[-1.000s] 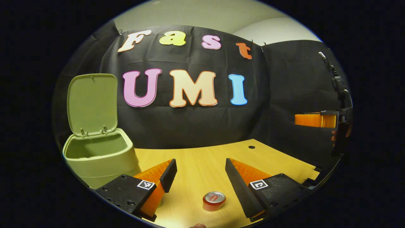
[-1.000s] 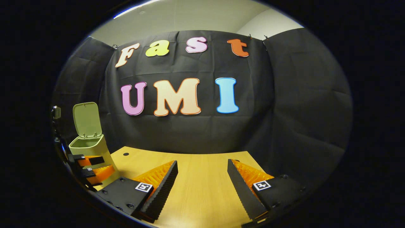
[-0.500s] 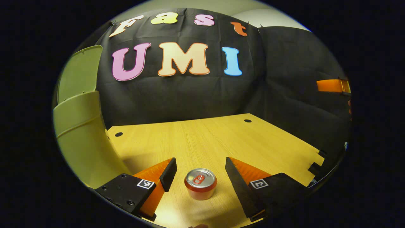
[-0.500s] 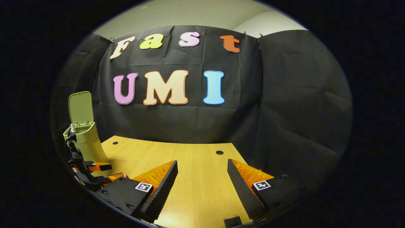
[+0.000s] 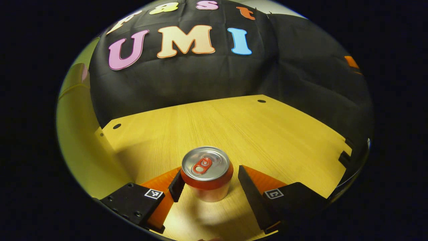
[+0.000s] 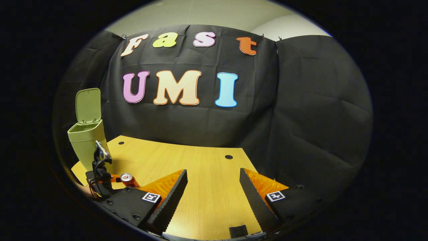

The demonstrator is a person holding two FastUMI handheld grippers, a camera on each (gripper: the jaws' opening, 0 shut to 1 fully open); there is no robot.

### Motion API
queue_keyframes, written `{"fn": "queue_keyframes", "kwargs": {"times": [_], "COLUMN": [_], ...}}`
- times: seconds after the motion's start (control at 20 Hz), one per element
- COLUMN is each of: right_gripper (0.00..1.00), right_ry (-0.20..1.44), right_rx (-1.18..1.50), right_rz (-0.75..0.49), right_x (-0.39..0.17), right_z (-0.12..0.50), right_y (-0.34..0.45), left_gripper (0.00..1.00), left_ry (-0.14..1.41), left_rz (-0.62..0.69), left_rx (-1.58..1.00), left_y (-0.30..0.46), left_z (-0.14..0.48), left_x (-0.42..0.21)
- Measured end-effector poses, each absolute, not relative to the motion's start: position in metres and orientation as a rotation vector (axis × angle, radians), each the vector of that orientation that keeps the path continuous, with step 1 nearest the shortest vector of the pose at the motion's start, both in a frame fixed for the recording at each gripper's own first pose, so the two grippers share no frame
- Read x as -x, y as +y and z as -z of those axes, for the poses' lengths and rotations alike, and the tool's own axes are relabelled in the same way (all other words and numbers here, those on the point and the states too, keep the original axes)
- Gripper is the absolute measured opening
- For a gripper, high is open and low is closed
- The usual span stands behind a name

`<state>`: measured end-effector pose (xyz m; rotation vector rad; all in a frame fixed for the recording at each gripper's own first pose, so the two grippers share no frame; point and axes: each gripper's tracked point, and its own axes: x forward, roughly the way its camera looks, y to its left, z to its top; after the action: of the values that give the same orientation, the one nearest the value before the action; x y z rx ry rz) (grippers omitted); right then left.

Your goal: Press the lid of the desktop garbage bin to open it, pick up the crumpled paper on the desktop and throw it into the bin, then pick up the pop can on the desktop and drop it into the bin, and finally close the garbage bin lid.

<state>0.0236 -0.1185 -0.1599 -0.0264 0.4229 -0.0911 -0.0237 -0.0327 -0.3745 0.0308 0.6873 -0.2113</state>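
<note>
A red pop can (image 5: 207,174) with a silver top stands upright on the wooden desk (image 5: 254,130). My left gripper (image 5: 210,182) is open and low over the desk, its fingers on either side of the can; the left finger looks close to the can's side, the right one stands apart. The green garbage bin (image 5: 72,134) rises close at the left. In the right gripper view the bin (image 6: 85,137) stands far left with its lid (image 6: 88,105) up, and the can (image 6: 127,179) sits below it beside the left gripper (image 6: 115,179). My right gripper (image 6: 214,194) is open over bare desk.
The black cloth wall closes the back and right of the desk. Cable holes (image 6: 228,157) mark the desk's far part. A small dark block (image 6: 238,231) lies at the near desk edge in the right gripper view.
My left gripper has dropped and moved forward, so the can now stands between its fingers and the bin fills the left edge. The right gripper has shifted only slightly.
</note>
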Motion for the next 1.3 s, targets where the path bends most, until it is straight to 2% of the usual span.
{"fn": "queue_keyframes", "kwargs": {"times": [0.1,0.15,0.35,0.8,1.05,1.3], "right_gripper": [0.99,0.99,0.99,0.99,0.99,1.0], "right_ry": [0.421,0.421,0.417,0.406,0.389,0.389], "right_rx": [0.017,0.014,-0.027,-0.047,-0.032,-0.042], "right_rz": [0.083,0.077,0.063,-0.001,-0.046,-0.076], "right_x": [-0.017,-0.015,-0.013,-0.013,-0.02,-0.029], "right_z": [0.162,0.164,0.169,0.181,0.178,0.178], "right_y": [-0.117,-0.116,-0.11,-0.093,-0.08,-0.069], "left_gripper": [0.93,0.78,0.8,0.77,0.77,0.77], "left_ry": [0.705,0.711,0.649,0.355,0.241,0.184], "left_rz": [0.218,0.226,0.212,0.147,0.073,-0.054], "left_rx": [-0.056,-0.06,-0.06,-0.054,-0.034,-0.041], "left_y": [-0.035,-0.036,-0.03,0.008,0.047,0.107], "left_z": [0.379,0.377,0.333,0.175,0.11,0.075], "left_x": [0.026,0.03,0.012,-0.05,-0.065,-0.066]}}
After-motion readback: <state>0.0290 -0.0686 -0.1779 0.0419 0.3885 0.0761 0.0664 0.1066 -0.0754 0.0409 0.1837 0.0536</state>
